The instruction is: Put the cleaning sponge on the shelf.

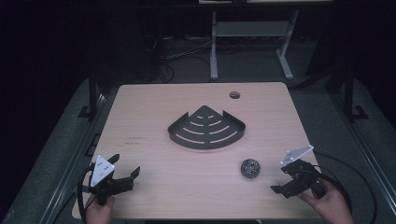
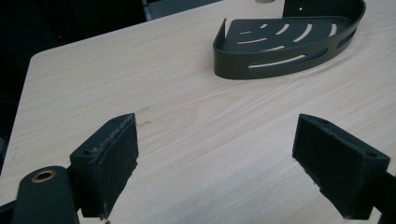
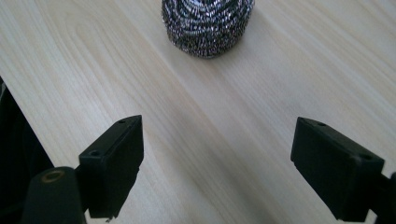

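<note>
On the desk (image 1: 154, 140) a dark corner rack (image 1: 207, 128) sat mid-desk, a steel scourer (image 1: 251, 168) near-right. Both grippers — left gripper (image 1: 122, 171), right gripper (image 1: 283, 178) — were spread and empty. Probably the start; next, the right gripper must straddle the scourer.

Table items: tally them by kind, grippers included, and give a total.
Corner shelf basket: 1
Steel wool scourer: 1
Handheld grippers: 2, the left gripper and the right gripper, both open
Total: 4
</note>
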{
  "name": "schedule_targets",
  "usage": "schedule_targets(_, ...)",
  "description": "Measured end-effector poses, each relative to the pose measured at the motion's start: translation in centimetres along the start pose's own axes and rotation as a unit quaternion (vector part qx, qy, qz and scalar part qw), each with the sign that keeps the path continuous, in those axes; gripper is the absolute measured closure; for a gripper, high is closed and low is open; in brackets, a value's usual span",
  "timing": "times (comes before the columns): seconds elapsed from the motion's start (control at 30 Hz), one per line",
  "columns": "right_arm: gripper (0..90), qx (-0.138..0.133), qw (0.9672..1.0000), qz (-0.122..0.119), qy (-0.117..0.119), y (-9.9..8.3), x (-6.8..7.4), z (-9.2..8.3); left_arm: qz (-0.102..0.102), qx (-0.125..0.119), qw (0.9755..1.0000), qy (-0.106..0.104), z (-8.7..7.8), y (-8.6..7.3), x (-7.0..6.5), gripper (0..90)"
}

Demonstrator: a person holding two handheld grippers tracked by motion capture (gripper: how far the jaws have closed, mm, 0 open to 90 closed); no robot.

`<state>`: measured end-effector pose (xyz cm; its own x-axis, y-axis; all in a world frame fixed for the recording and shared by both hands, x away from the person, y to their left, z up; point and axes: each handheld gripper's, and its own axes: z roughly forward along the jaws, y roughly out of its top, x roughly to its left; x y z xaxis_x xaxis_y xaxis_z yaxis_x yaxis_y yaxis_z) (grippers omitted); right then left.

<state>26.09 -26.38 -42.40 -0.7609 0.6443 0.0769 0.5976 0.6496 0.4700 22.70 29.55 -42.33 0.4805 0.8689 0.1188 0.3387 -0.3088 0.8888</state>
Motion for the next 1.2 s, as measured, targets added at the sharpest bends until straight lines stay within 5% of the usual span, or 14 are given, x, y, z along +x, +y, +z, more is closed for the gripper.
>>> schedule_targets(1.2,15.1,0.022,0.9986,-0.044,0.019,4.9,0.3,2.3,0.001,-0.003,1.0,0.0,-0.1,0.1,0.0,13.7)
